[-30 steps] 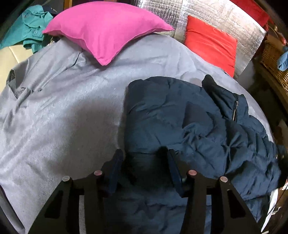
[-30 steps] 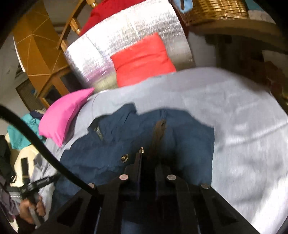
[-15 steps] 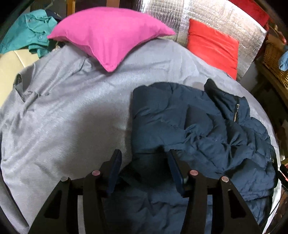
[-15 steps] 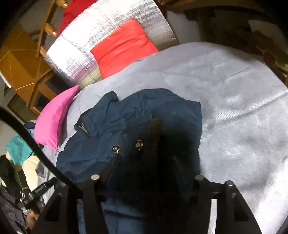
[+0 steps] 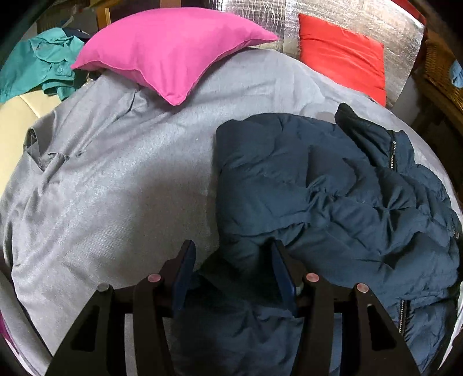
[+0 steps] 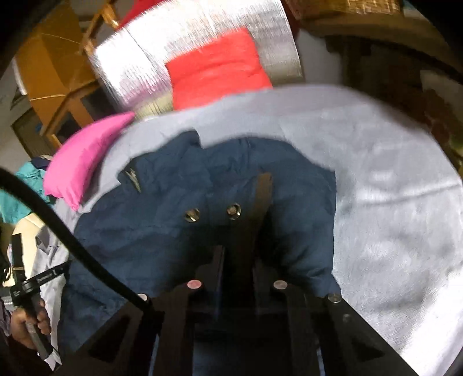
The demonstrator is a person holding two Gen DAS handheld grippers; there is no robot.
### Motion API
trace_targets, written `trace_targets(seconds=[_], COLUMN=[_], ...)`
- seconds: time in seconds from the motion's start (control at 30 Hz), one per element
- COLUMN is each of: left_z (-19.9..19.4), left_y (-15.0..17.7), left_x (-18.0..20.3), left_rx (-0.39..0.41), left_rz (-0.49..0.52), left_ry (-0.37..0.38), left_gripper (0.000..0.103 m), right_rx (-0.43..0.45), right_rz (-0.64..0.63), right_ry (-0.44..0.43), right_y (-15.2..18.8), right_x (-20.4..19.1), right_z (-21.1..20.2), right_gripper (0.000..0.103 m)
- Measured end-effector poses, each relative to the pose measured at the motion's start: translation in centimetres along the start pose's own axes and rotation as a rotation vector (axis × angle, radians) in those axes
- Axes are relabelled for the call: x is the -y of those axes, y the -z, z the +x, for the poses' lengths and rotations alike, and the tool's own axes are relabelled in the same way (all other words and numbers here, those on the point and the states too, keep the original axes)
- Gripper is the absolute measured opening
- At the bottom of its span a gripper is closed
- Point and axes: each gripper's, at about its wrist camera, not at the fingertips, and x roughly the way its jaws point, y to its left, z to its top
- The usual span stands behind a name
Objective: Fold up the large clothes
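My right gripper (image 6: 238,254) had just closed, its jaws clenched on a fold of the navy puffer jacket (image 6: 179,219). My left gripper (image 5: 231,257) stood half spread with the jacket's padded edge bunched between its fingers; I could not tell whether it truly gripped. The jacket lay crumpled on the grey bedsheet (image 5: 115,179), below the pink pillow (image 5: 162,52) and red cushion (image 5: 344,63).

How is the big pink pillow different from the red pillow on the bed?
The bright pink fabric pillow lies tilted on the grey bedsheet, one corner pointing toward the dark blue puffy jacket. The red fabric pillow stands propped against the shiny silver padded panel. The pink pillow looks larger in the left wrist view. Both are plain, soft and square-cornered.
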Motion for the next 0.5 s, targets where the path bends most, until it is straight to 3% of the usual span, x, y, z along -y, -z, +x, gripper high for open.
trace_targets(seconds=[0.07,0.2,0.3,0.33,0.37,0.5], left_z=[0.0,-1.1,-2.2,-2.4,-2.6,-2.4], left_y=[0.0,-0.3,-0.4,-0.4,-0.5,-0.6], left_x=[-0.1,-0.7,-1.3,-1.5,-1.7,-2.4], left_rx=[-0.006,0.016,0.043,0.051,0.061,0.067], left_rz=[-0.001,-0.018,-0.044,-0.053,-0.065,-0.102], left_ry=[0.003,0.018,0.047,0.057,0.066,0.079], left_gripper=[0.055,0.055,0.057,0.059,0.063,0.065], right_rx=[-0.050,-0.037,0.016,0.028,0.048,0.029], right_rz=[0.025,0.066,0.150,0.173,0.209,0.282], right_ry=[-0.016,-0.060,-0.075,-0.074,-0.066,-0.065], right_y=[0.0,-1.0,-1.5,-1.6,-1.7,-1.8], right_x=[0.5,1.6,3.7,4.4,5.4,7.5], right_z=[1.2,-0.7,-2.5,-2.8,-3.2,-2.5], right_gripper=[0.020,0.021,0.040,0.055,0.060,0.060])
